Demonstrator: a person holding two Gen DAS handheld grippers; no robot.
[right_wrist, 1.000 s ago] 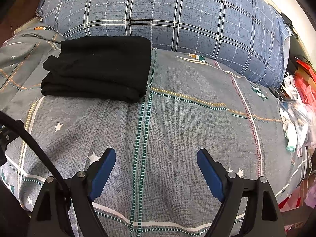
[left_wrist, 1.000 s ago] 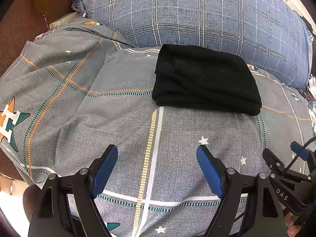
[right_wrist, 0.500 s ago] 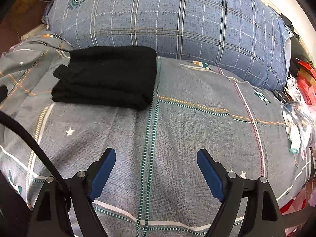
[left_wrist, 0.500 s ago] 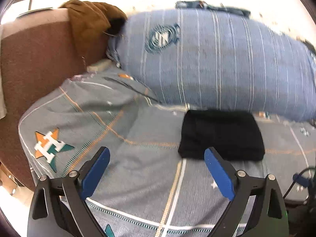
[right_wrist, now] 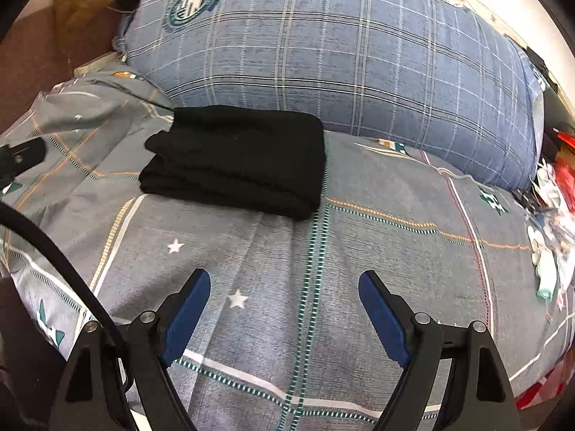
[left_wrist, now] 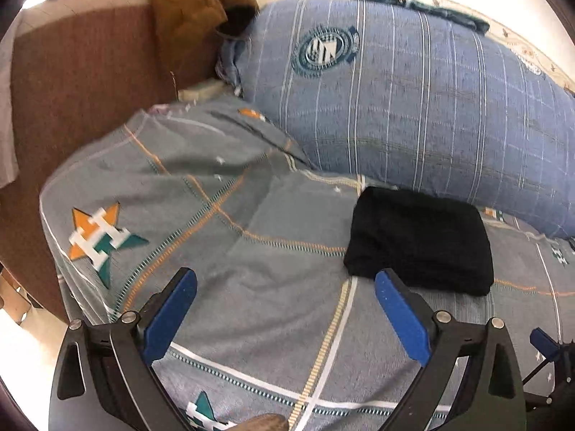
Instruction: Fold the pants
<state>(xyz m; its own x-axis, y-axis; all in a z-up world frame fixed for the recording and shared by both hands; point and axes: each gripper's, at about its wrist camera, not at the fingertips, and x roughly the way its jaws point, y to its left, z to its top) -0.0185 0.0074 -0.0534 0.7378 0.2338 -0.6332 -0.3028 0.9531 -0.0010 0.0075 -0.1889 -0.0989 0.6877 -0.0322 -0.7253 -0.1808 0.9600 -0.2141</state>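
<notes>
The black pants (left_wrist: 420, 237) lie folded into a compact rectangle on the grey patterned bedsheet (left_wrist: 251, 258), just in front of the blue plaid pillow. They also show in the right wrist view (right_wrist: 237, 158). My left gripper (left_wrist: 285, 287) is open and empty, held above the sheet, near and to the left of the pants. My right gripper (right_wrist: 284, 287) is open and empty, above the sheet in front of the pants and apart from them.
A large blue plaid pillow (left_wrist: 413, 100) lies behind the pants. A brown headboard (left_wrist: 79, 82) with a brown garment (left_wrist: 194, 10) over it stands at the left. Loose clutter (right_wrist: 553, 222) lies at the bed's right edge. A black cable (right_wrist: 46, 240) crosses the left.
Both grippers have pulled back and risen from the folded pants. The left view has swung left and up, bringing the headboard into sight. The pants have not moved.
</notes>
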